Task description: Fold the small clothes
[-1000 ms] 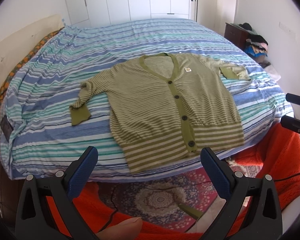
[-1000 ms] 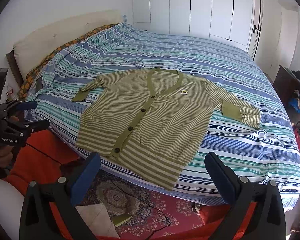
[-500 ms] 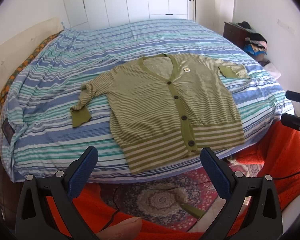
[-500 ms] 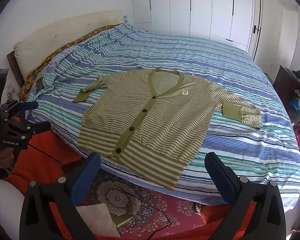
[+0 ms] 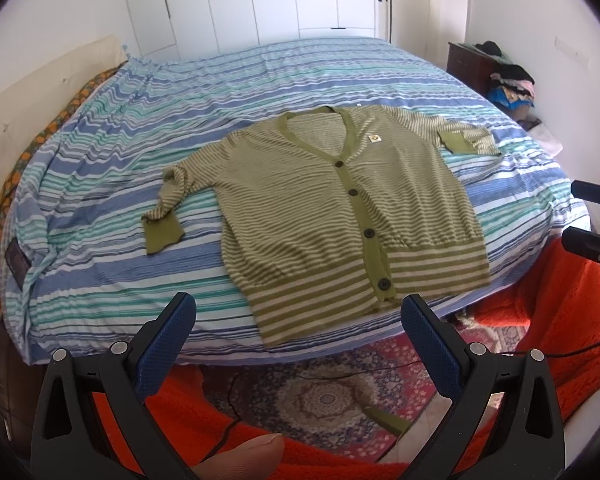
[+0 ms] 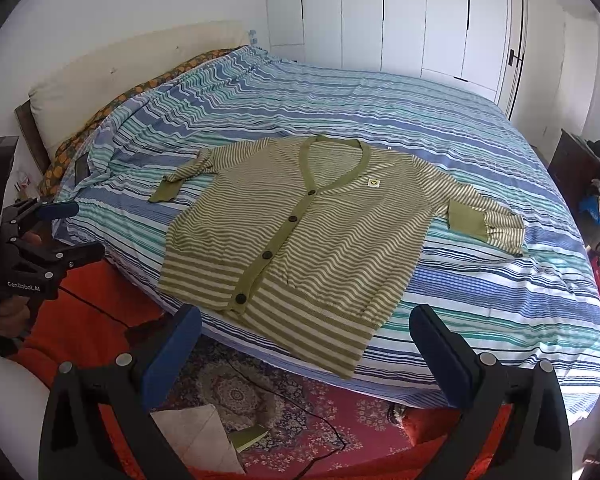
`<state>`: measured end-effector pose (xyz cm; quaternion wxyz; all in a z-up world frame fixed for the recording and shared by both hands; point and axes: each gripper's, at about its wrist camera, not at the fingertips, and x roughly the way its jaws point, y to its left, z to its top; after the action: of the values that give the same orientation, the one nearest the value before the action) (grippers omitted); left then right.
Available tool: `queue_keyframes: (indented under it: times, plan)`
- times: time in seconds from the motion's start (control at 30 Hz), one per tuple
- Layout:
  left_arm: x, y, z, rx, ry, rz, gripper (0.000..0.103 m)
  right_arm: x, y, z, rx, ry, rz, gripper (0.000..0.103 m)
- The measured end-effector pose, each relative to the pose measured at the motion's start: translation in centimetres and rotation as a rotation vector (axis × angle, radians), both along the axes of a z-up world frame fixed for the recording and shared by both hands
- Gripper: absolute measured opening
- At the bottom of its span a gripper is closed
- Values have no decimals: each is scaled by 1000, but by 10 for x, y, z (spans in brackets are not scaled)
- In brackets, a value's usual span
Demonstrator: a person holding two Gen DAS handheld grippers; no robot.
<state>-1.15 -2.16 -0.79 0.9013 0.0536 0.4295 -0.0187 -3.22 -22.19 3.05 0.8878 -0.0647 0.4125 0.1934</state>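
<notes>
A green and cream striped cardigan [image 5: 340, 216] lies flat and buttoned on the striped bed, hem at the near edge, both sleeves bent inward; it also shows in the right wrist view [image 6: 300, 240]. My left gripper [image 5: 298, 320] is open and empty, held off the bed just short of the hem. My right gripper [image 6: 304, 330] is open and empty, also just short of the hem. The left gripper also shows in the right wrist view [image 6: 60, 232] at far left; the right gripper shows at the right edge of the left wrist view [image 5: 592, 216].
The bed [image 5: 260, 80] has a blue, teal and white striped cover. A patterned red rug [image 6: 260, 400] and orange-red fabric [image 5: 560, 300] lie below the bed edge. A dark side table with piled clothes [image 5: 504, 76] stands at right. White wardrobes [image 6: 380, 12] line the back wall.
Both views have risen and tilted slightly, so the cardigan sits a little lower and nearer in frame. Both grippers stay open; the cardigan has not moved.
</notes>
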Motion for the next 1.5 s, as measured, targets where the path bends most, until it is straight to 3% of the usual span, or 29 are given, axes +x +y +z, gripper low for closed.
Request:
queue_keyframes:
  times: [1.5]
  plan:
    - [-1, -5, -1, 27, -2, -11, 102, -2, -1, -9, 26, 21, 5, 103]
